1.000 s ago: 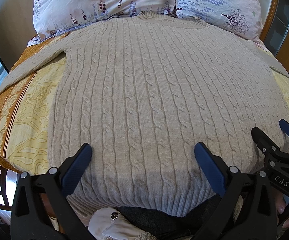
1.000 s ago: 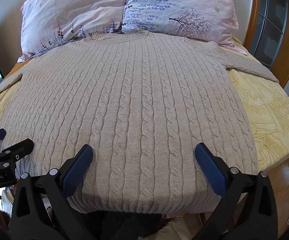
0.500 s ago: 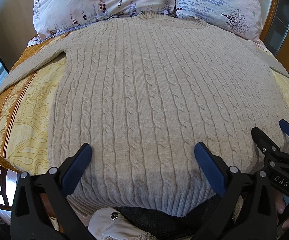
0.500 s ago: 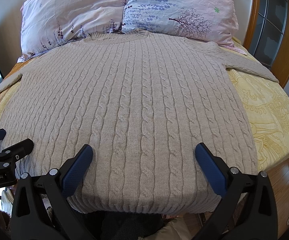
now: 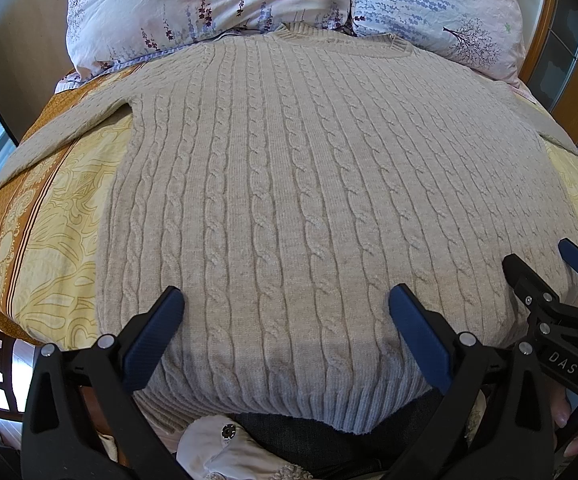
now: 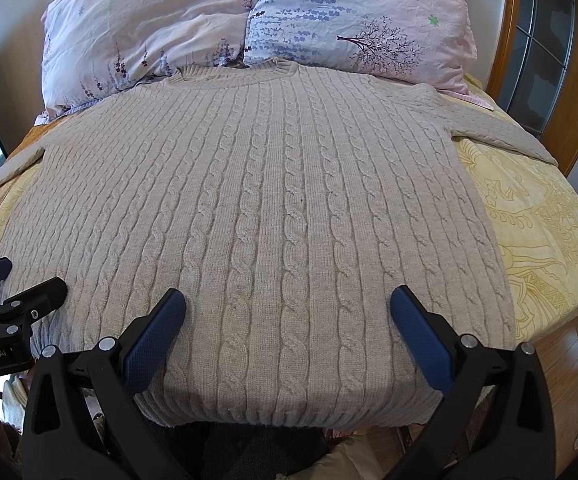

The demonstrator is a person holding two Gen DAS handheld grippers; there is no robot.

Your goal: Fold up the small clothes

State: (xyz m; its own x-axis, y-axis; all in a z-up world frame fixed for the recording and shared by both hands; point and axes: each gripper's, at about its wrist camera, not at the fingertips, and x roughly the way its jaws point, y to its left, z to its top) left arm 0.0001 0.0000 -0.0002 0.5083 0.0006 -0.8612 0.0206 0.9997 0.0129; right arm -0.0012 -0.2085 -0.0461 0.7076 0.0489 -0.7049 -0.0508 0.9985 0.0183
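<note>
A beige cable-knit sweater (image 5: pixel 309 184) lies flat on the bed, collar toward the pillows, hem toward me; it also fills the right wrist view (image 6: pixel 273 208). Its left sleeve (image 5: pixel 65 136) and right sleeve (image 6: pixel 501 136) spread out sideways. My left gripper (image 5: pixel 285 304) is open and empty, hovering over the hem left of centre. My right gripper (image 6: pixel 287 304) is open and empty over the hem right of centre. Each gripper shows at the edge of the other's view: the right one in the left wrist view (image 5: pixel 549 272), the left one in the right wrist view (image 6: pixel 21 280).
A yellow and orange patterned bedspread (image 5: pixel 49 232) covers the bed (image 6: pixel 549 240). Two floral pillows (image 5: pixel 209 4) (image 6: pixel 353 20) lie at the head. A wooden headboard frame (image 6: pixel 509 40) stands at the right. The bed edge and wooden floor (image 6: pixel 569 360) are close to me.
</note>
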